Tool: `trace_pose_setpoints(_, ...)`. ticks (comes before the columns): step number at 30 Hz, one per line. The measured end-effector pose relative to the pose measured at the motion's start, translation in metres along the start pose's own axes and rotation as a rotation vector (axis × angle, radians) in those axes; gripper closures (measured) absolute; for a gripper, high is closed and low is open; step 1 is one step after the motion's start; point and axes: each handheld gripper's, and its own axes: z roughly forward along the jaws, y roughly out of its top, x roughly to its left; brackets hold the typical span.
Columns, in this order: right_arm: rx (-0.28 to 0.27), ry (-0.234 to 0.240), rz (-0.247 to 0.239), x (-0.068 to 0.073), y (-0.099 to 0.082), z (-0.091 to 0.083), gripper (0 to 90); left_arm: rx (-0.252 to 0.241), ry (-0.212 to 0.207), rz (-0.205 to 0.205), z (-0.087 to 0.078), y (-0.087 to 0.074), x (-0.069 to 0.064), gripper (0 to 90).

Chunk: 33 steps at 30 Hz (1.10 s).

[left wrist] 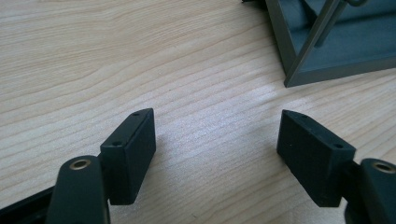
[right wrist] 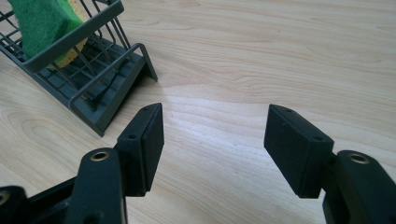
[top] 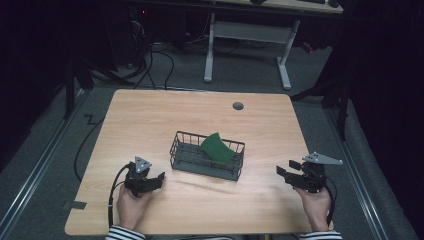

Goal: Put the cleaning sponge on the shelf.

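**Both grippers flank the basket, jaws apart**

Near edge: left gripper (top: pixel 159 179) and right gripper (top: pixel 281 171), each low over bare table (top: pixel 150 115), jaws spread wide with nothing between them. Open wood around both. Centre: dark wire basket (top: pixel 186 157), well apart from each gripper, green sponge (top: pixel 217 147) leaning tilted inside at its right end. Right gripper view shows the sponge's yellow underside. No readable writing. Far: grey grommet (top: pixel 238 106), then the far edge.

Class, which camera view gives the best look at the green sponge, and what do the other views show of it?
The high view: the sponge appears whole, leaning inside the wire basket. The right gripper view shows it closer, with its yellow underside, but cut off at the frame's top left corner. The left gripper view catches just a basket corner.
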Motion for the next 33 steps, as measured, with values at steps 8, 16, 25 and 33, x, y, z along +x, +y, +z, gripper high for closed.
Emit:
trace_pose_setpoints(8, 0.007, 0.001, -0.013, 0.006, -0.006, 0.021, 38.0, -0.001, 0.001, 0.0, 0.0, 0.0, 0.0, 28.8)
trace_pose_setpoints(16, 0.019, -0.037, -0.038, 0.011, -0.013, 0.041, 37.9, -0.001, 0.001, 0.0, 0.0, 0.0, 0.0, 28.8)
trace_pose_setpoints(25, 0.046, -0.077, -0.062, 0.015, -0.024, 0.056, 36.6, -0.001, 0.001, 0.0, 0.0, 0.0, 0.0, 28.8)
trace_pose_setpoints(33, 0.076, -0.114, -0.104, 0.019, -0.039, 0.071, 30.6, -0.001, 0.001, 0.001, 0.0, 0.0, 0.0, 28.8)
